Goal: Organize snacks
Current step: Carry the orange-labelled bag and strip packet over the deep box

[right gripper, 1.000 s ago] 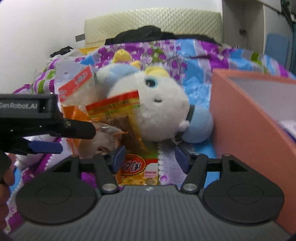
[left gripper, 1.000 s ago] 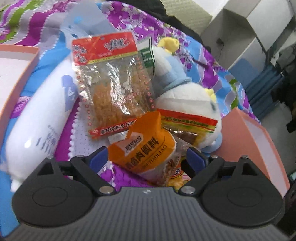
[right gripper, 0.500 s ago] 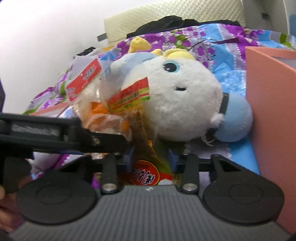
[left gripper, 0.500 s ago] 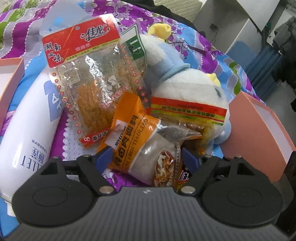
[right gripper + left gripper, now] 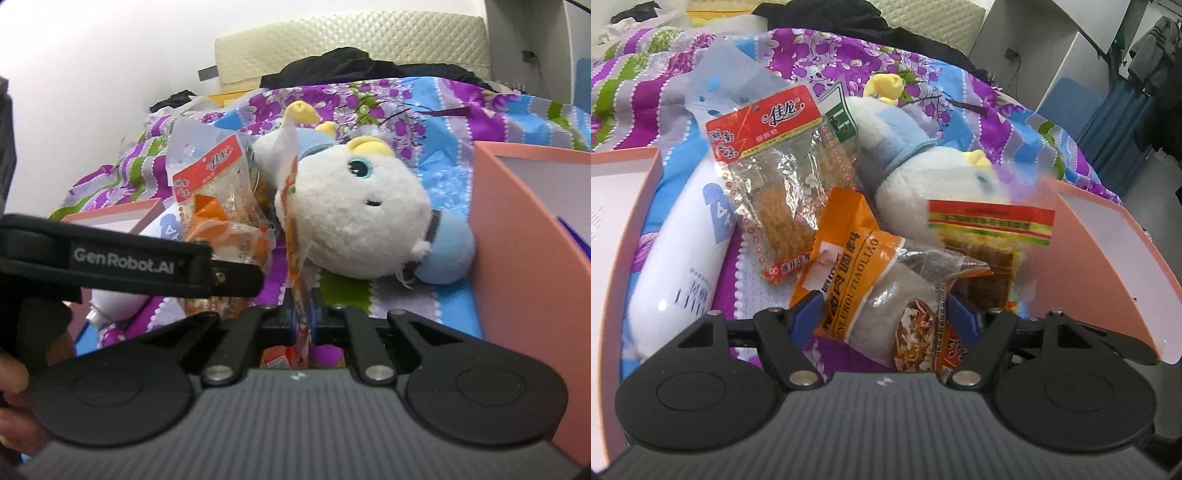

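Since a moment ago the right gripper (image 5: pixel 302 314) has clamped the yellow snack packet (image 5: pixel 295 236); left gripper (image 5: pixel 882 317) straddles the orange pouch (image 5: pixel 857 273), unclenched.

On the bed (image 5: pixel 1015 122), snack packets lie heaped against a plush toy (image 5: pixel 923 173). A bottle (image 5: pixel 676 258) lies left of the heap. One box (image 5: pixel 1108 258) stands right of the toy, another box (image 5: pixel 624 192) left of the bottle.
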`<state>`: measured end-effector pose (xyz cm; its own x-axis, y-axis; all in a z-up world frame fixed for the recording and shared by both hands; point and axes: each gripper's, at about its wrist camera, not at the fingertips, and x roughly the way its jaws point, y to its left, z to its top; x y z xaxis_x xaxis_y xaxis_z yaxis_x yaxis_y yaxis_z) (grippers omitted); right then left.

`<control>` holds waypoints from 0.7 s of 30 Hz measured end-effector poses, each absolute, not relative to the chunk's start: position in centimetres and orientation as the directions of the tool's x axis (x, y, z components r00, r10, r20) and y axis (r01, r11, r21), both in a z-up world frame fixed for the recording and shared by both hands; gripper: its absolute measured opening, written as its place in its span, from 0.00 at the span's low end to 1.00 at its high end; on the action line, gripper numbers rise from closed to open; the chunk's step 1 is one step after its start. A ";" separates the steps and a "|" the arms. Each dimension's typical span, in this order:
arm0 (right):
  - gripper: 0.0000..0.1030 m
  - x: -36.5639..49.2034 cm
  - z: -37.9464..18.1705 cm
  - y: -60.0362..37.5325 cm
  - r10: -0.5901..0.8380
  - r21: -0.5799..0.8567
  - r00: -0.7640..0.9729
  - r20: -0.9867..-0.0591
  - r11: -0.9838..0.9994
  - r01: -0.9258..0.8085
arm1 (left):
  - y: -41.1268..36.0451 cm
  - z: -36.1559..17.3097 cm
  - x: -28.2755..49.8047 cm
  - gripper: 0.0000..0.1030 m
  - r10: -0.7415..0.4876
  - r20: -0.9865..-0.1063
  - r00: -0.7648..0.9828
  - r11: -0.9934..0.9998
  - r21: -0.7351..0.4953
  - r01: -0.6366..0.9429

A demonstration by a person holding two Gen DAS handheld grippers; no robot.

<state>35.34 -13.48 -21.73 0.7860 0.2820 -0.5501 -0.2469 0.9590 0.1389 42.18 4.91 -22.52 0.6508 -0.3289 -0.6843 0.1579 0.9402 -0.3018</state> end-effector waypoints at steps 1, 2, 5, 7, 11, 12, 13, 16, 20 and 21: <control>0.09 34.7 -21.4 -13.6 0.278 0.137 0.788 -0.549 0.960 -0.243 | 5.0 -22.2 41.6 0.75 -0.326 -0.684 0.653 0.941 -0.301 0.154; 0.09 34.2 -21.2 -13.7 0.275 0.135 0.789 -0.550 0.961 -0.241 | 5.0 -21.8 40.9 0.75 -0.324 -0.685 0.653 0.941 -0.303 0.148; 0.09 32.7 -20.3 -13.8 0.256 0.130 0.789 -0.559 0.967 -0.221 | 5.2 -20.9 38.8 0.75 -0.327 -0.684 0.652 0.939 -0.315 0.141; 0.09 31.3 -19.7 -13.8 0.251 0.123 0.788 -0.563 0.968 -0.221 | 5.2 -20.3 37.4 0.75 -0.320 -0.685 0.654 0.940 -0.313 0.132; 0.09 28.7 -18.4 -13.8 0.234 0.105 0.788 -0.569 0.971 -0.213 | 5.3 -19.2 34.1 0.75 -0.297 -0.692 0.658 0.946 -0.306 0.105; 0.09 28.2 -18.1 -13.9 0.231 0.099 0.789 -0.570 0.972 -0.213 | 5.4 -19.1 33.4 0.75 -0.297 -0.696 0.654 0.945 -0.311 0.098; 0.09 27.6 -17.7 -13.9 0.224 0.091 0.790 -0.570 0.973 -0.211 | 5.4 -18.9 32.7 0.75 -0.298 -0.700 0.649 0.944 -0.316 0.093; 0.09 25.9 -16.9 -14.3 0.202 0.068 0.796 -0.571 0.978 -0.200 | 5.3 -18.4 30.8 0.75 -0.264 -0.713 0.650 0.954 -0.291 0.069; 0.09 24.2 -15.7 -15.1 0.195 0.062 0.797 -0.571 0.979 -0.195 | 5.3 -17.3 28.4 0.75 -0.239 -0.721 0.650 0.959 -0.281 0.041; 0.09 23.8 -15.4 -15.3 0.193 0.061 0.797 -0.572 0.979 -0.194 | 5.4 -17.1 27.9 0.75 -0.238 -0.721 0.651 0.958 -0.283 0.037</control>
